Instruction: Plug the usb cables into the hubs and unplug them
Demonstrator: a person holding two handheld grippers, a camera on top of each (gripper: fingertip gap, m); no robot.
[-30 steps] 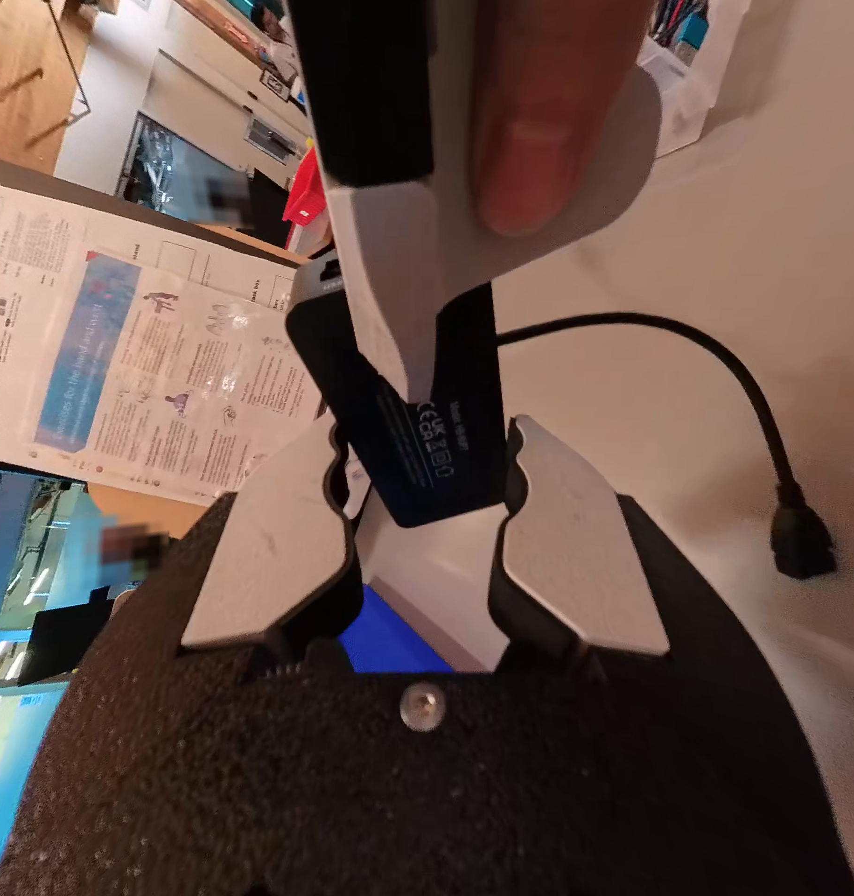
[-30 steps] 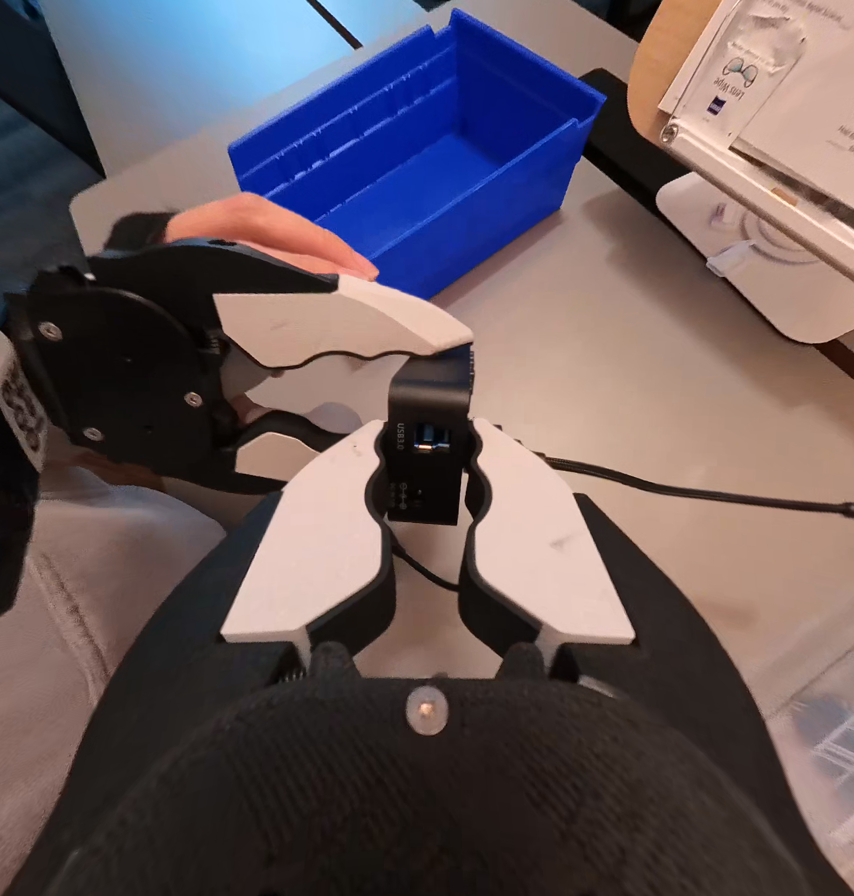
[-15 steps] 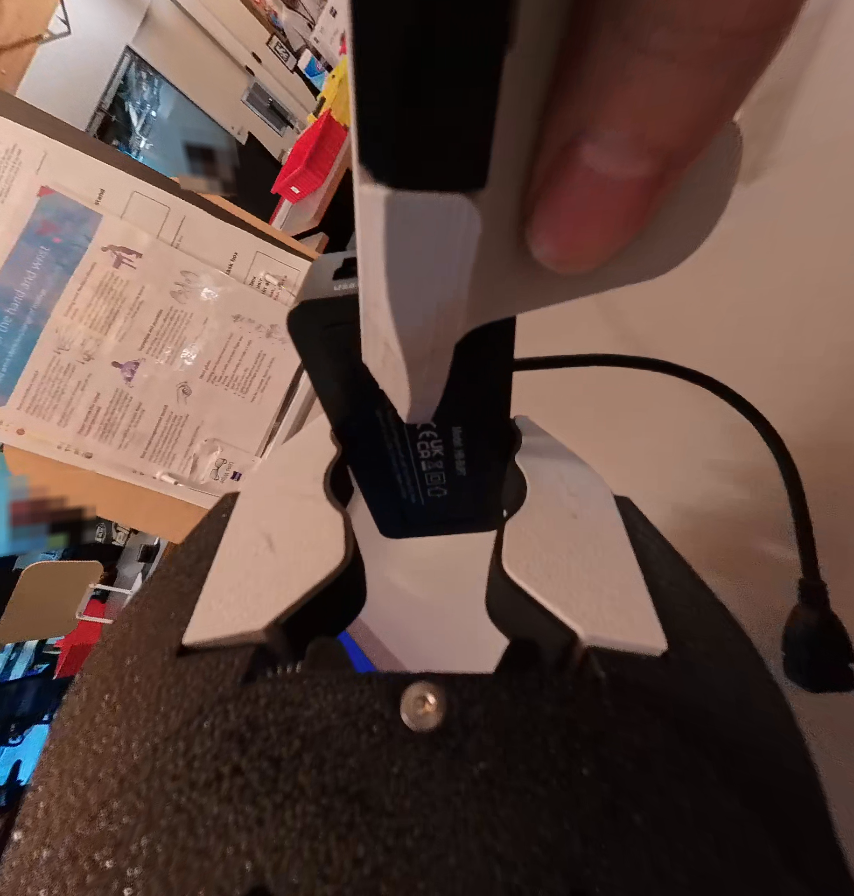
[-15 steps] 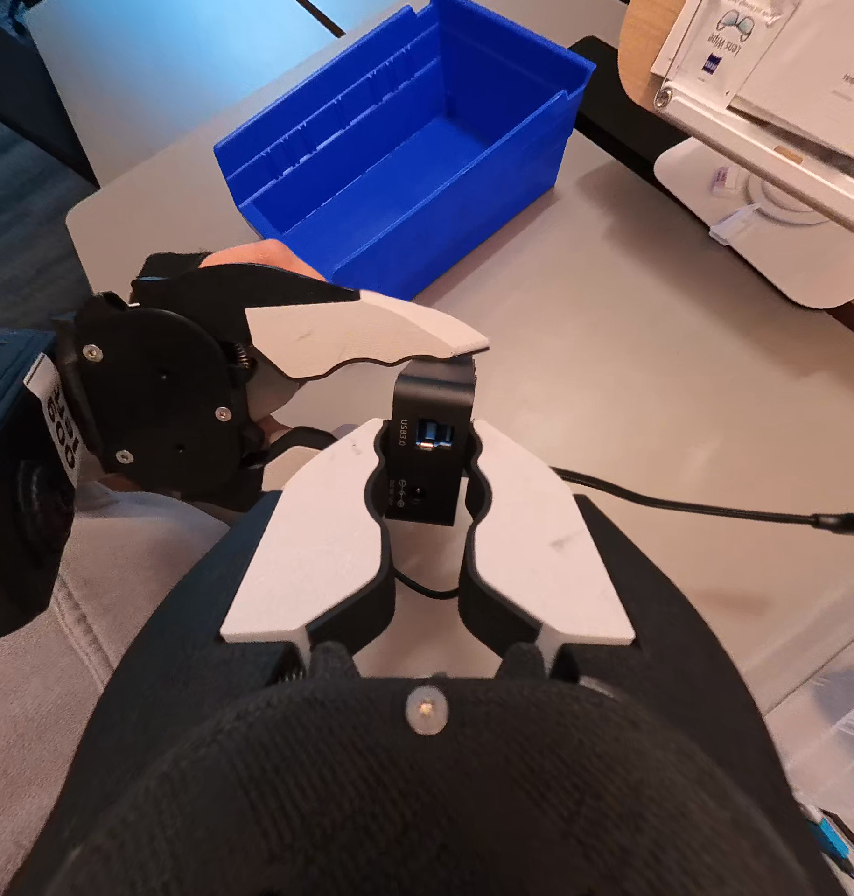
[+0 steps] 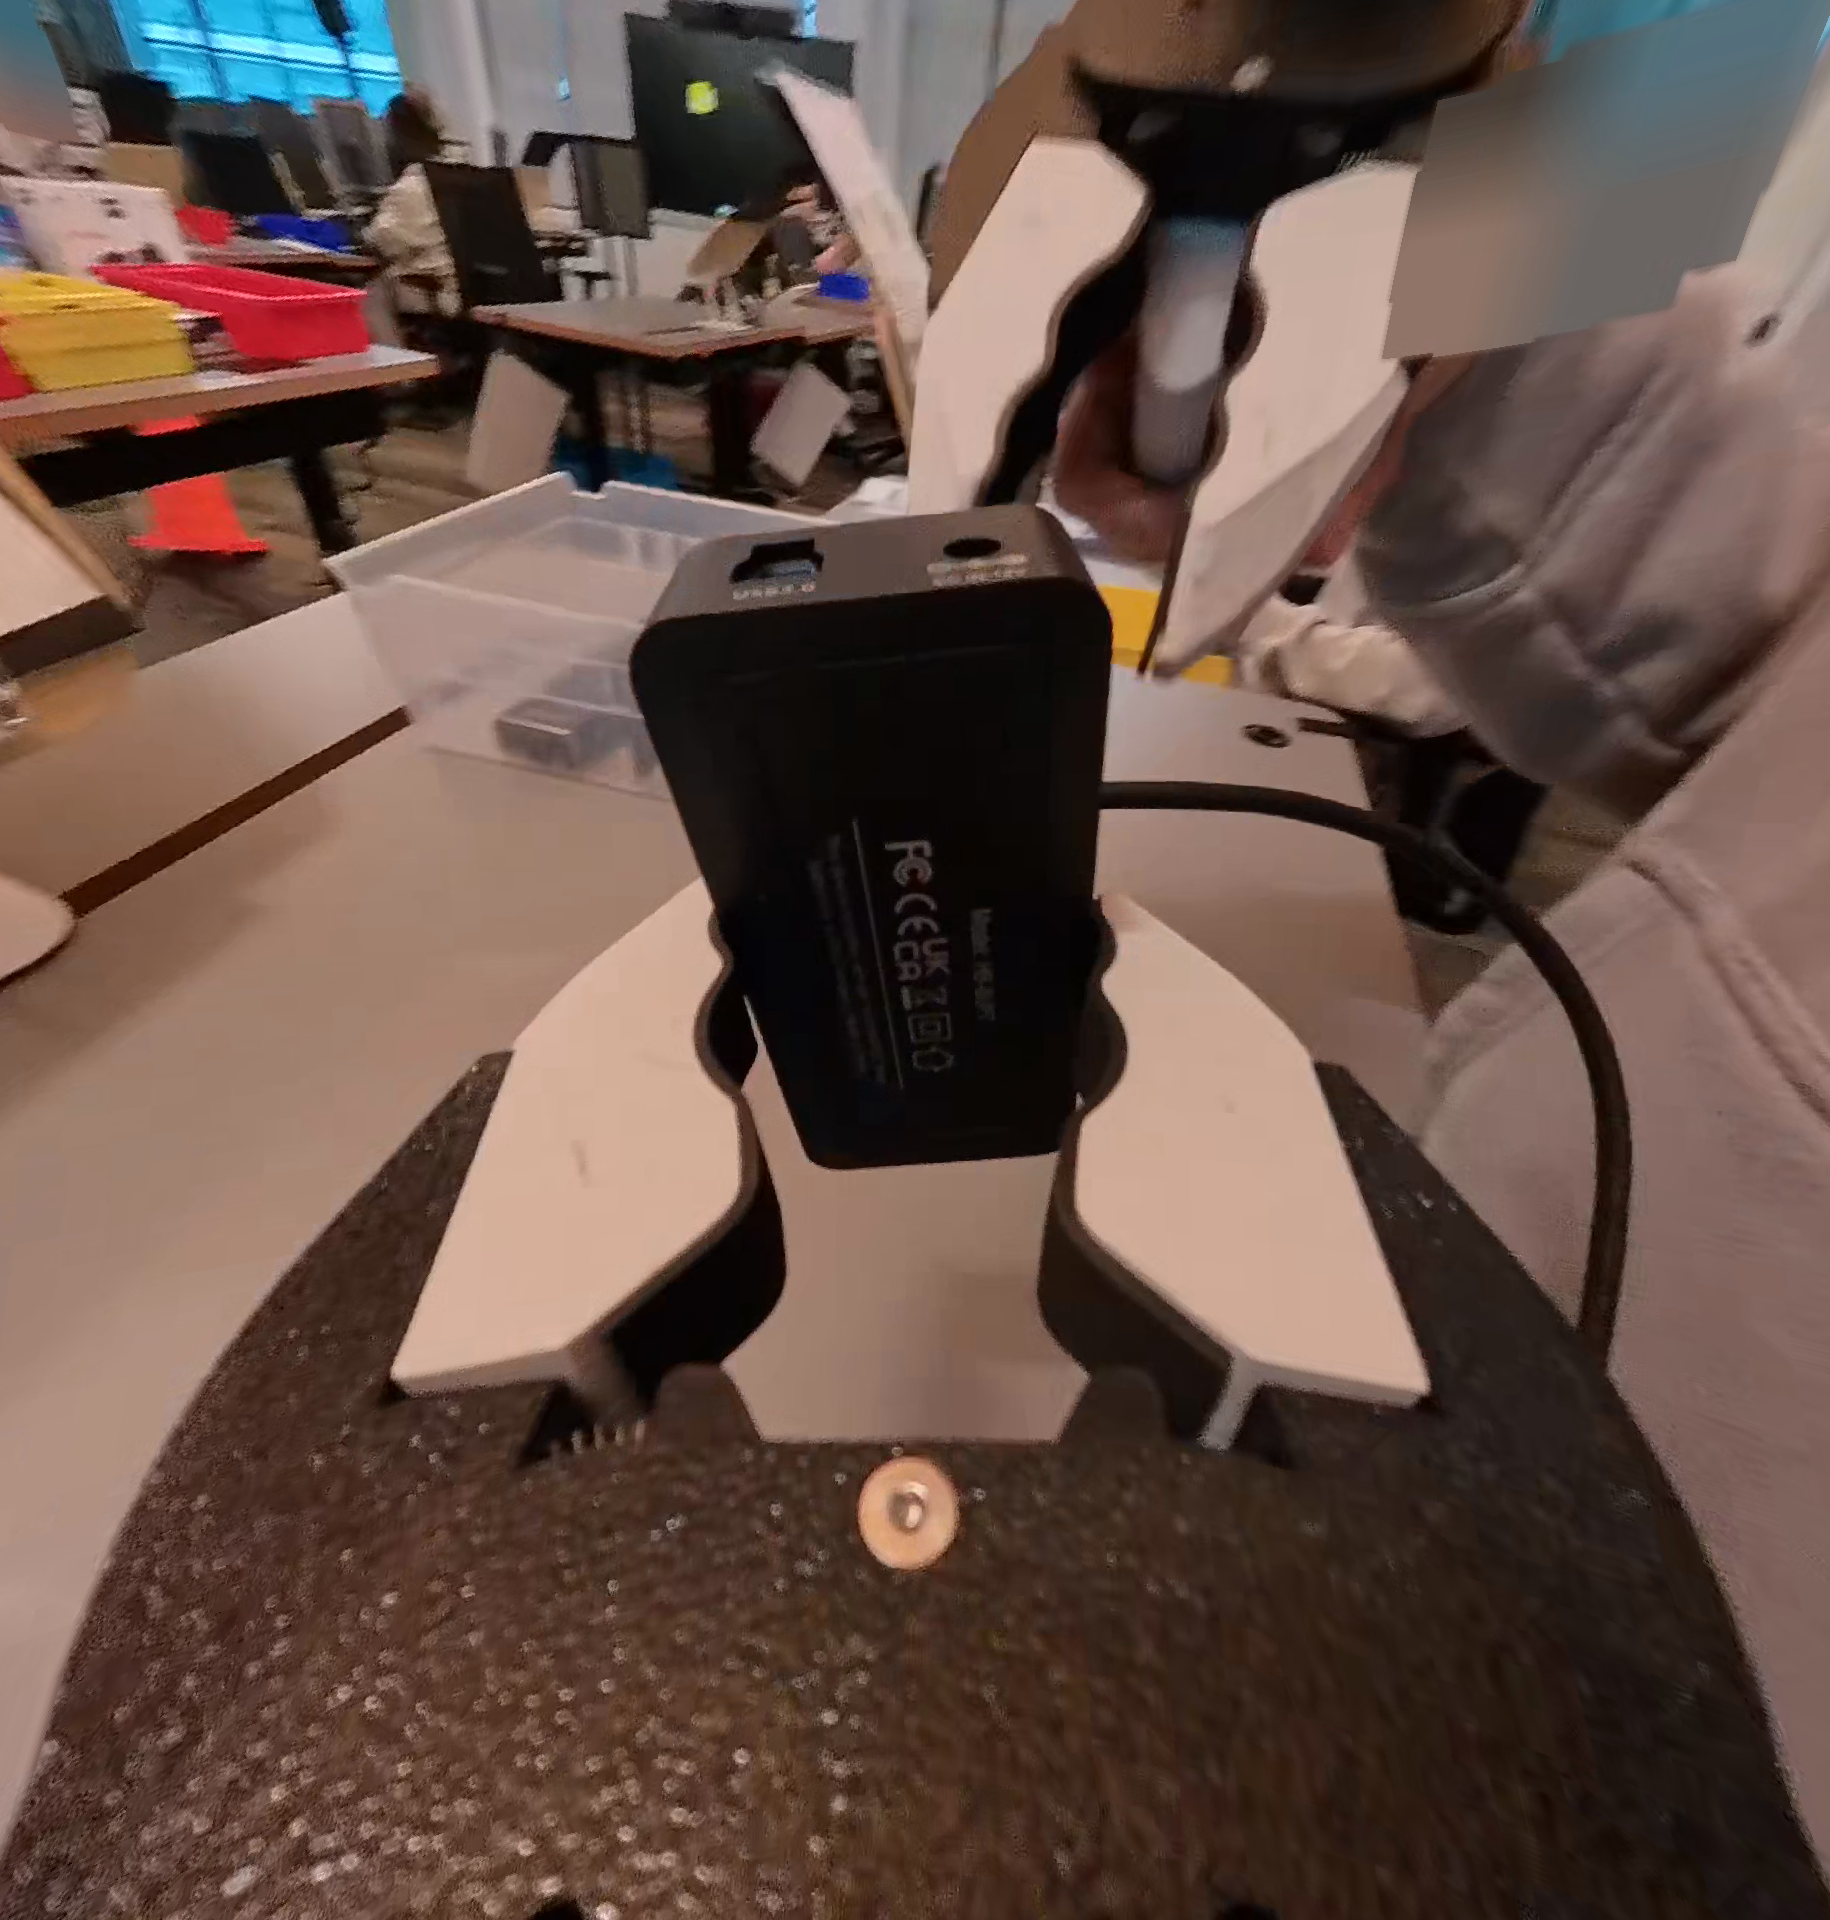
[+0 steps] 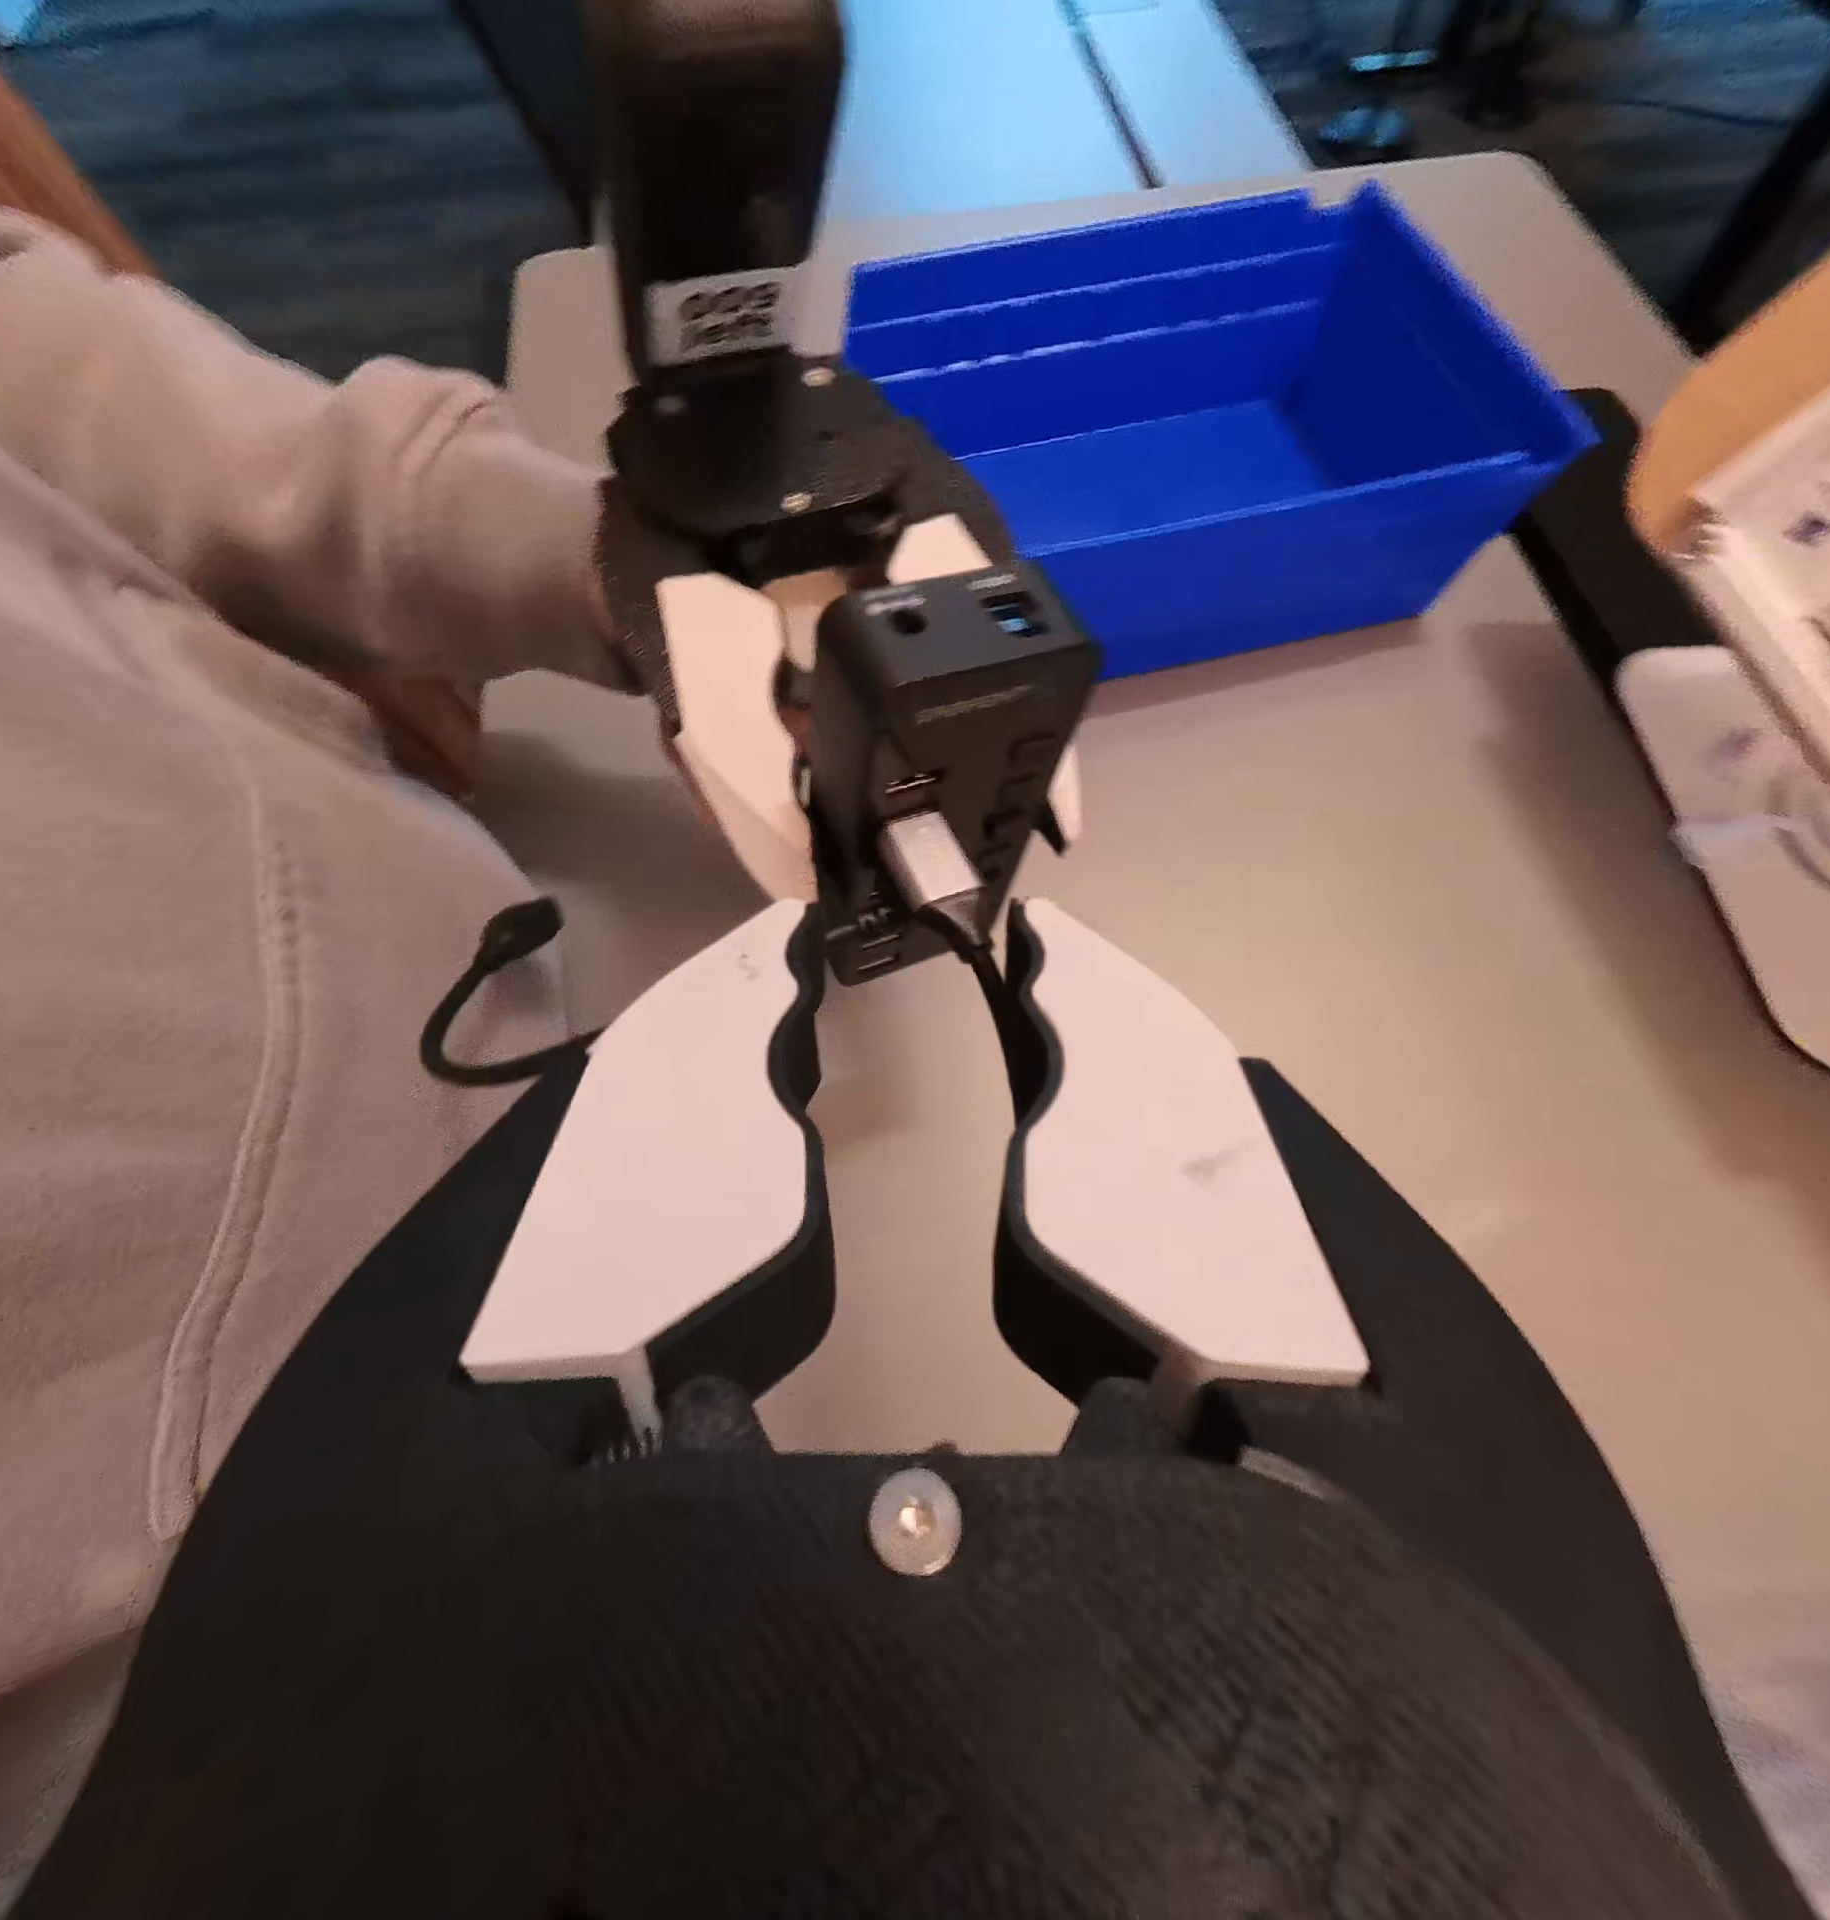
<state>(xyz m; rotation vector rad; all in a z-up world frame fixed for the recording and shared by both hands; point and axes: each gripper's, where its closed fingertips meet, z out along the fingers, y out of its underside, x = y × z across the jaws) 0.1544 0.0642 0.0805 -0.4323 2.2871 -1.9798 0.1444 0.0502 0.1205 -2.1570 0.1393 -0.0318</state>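
My left gripper point(image 5: 906, 935) is shut on a black USB hub point(image 5: 880, 790) and holds it upright above the grey table point(image 5: 267, 987). The hub's own black cable point(image 5: 1586, 1049) curves off to the right. In the right wrist view the hub point(image 6: 947, 675) stands just past my right gripper point(image 6: 911, 920), which is open. A silver USB plug point(image 6: 926, 857) sticks out of the hub's face, and its black cable point(image 6: 994, 997) runs back between my right fingers. I cannot tell how deep the plug sits. The left gripper point(image 6: 906, 821) also shows there, clamped on the hub.
A blue bin point(image 6: 1202, 416) stands on the table behind the hub. A clear plastic box point(image 5: 516, 623) sits at the far table edge. A white stand base point(image 6: 1721, 831) is at the right. A person's grey sleeve point(image 6: 163, 727) fills the left.
My right gripper has let go of the hub's end, opened and drawn back. My left gripper has swung round with the hub, which now stands upright facing the room.
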